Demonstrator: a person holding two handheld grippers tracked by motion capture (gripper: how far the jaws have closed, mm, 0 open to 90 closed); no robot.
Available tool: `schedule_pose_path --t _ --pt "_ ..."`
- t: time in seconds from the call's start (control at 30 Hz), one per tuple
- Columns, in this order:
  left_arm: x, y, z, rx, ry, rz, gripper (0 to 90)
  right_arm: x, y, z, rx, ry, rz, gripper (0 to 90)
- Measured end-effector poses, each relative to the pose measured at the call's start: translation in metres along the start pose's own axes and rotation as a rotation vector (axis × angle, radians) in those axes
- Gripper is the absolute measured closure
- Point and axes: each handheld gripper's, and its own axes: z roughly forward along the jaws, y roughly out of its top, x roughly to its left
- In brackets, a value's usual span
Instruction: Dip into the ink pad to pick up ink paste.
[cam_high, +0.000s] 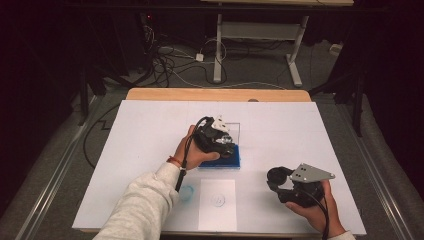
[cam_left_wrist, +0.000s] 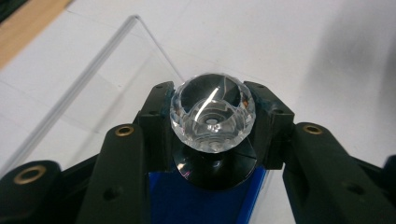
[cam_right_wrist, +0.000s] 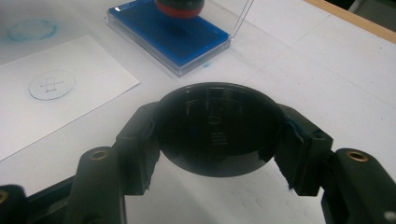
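A: High view, left to right. Left gripper (cam_high: 223, 145) sits on the ink pad (cam_high: 235, 159) at table centre. The jaws are closed to the width of the stamp's (cam_left_wrist: 213, 113) clear faceted knob and clamp it. Its black base is down on the blue pad.

B: Left gripper view agrees: knob pinched from both sides, base touching blue. I read this as the inking step. Lid?

A: The clear lid (cam_left_wrist: 93, 88) stands open at 11 o'clock from the stamp, upright or nearly. It's the one edge to mind there.

B: And the right?

A: Right gripper (cam_high: 281, 180) is at 4 o'clock from the pad, well apart from it. Its jaws are part open and grip a black round cap (cam_right_wrist: 217, 128) by its rim, low over the table (cam_high: 150, 125); contact not clear.

B: Next move?

A: My call: lift the stamp straight up, then carry it toward 6 o'clock to the paper (cam_high: 217, 204). That sheet already has a faint round print (cam_high: 218, 200). Keep the lift vertical so the base doesn't drag ink or catch the lid.

B: Room?

A: Path from pad to paper is open. There's a blue smear (cam_high: 186, 192) just left of the paper, under the left sleeve (cam_high: 145, 200). The table's near edge is close below the paper, so don't overshoot.
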Motion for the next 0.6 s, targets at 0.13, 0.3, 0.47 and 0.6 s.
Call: schedule_pose_path --t 0.13,0.3,0.47,0.6 --pt "-0.004 -0.005 0.010 0.025 -0.003 0.014 54.7 0.000 0.000 0.000 0.002 -0.003 -0.006 38.4" --pt "-0.003 -0.013 0.011 0.027 0.003 0.002 54.7 0.001 -0.001 0.001 0.007 -0.002 -0.010 38.4" --pt "0.000 -0.018 0.010 0.023 0.005 -0.003 54.7 0.001 -0.001 0.002 0.013 -0.001 -0.015 38.4" --pt "0.000 -0.022 0.010 0.008 -0.011 -0.013 54.6 0.002 0.000 0.002 0.010 0.002 -0.016 38.4"
